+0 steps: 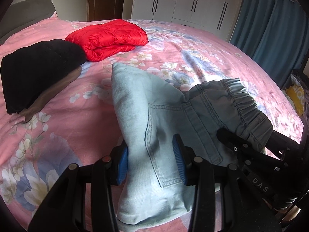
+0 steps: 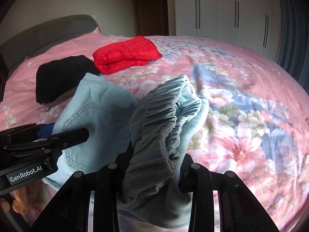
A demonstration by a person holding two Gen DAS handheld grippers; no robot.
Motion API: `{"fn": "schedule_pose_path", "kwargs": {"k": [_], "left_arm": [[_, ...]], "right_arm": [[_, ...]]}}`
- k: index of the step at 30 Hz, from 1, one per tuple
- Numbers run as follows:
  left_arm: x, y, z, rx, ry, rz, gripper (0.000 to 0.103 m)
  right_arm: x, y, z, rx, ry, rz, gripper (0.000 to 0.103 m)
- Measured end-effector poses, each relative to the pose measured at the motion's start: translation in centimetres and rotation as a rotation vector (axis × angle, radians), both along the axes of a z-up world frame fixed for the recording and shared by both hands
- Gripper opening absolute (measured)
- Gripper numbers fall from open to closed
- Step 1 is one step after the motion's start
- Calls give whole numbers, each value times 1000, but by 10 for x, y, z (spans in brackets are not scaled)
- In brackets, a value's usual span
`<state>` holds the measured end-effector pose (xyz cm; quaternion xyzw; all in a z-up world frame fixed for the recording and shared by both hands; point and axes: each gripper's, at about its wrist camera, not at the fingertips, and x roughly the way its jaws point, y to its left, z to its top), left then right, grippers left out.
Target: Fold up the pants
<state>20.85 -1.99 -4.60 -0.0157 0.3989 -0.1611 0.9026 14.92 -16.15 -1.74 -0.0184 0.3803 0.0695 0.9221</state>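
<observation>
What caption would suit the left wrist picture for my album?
Left gripper clamps light blue denim pants above a pink floral bedspread, folded red jacket behind.

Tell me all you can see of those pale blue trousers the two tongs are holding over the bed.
The pants look like soft, light blue denim with darker stitched seams, a patch pocket and a gathered elastic waistband. They are bunched and folded over, held above the pink floral bedspread. The left tongs clamp the pocket part between blue pads; the right tongs grip the crumpled waistband end.
</observation>
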Motion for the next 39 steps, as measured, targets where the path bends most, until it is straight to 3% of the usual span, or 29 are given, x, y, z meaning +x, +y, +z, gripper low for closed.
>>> {"fn": "schedule_pose_path", "kwargs": {"k": [21,27,29,39], "left_arm": [[14,14,-24,56,62,60,46],[17,16,-32,64,82,71,52],[18,17,-34,79,79,83,60],[15,19,-37,85,85,97,68]], "right_arm": [[-1,-10,-13,28,26,-24,38],[-1,-15,-20,44,54,-42,45],[0,-17,-23,51,68,-47,46],[-1,-22,-32,63,94,-57,51]]}}
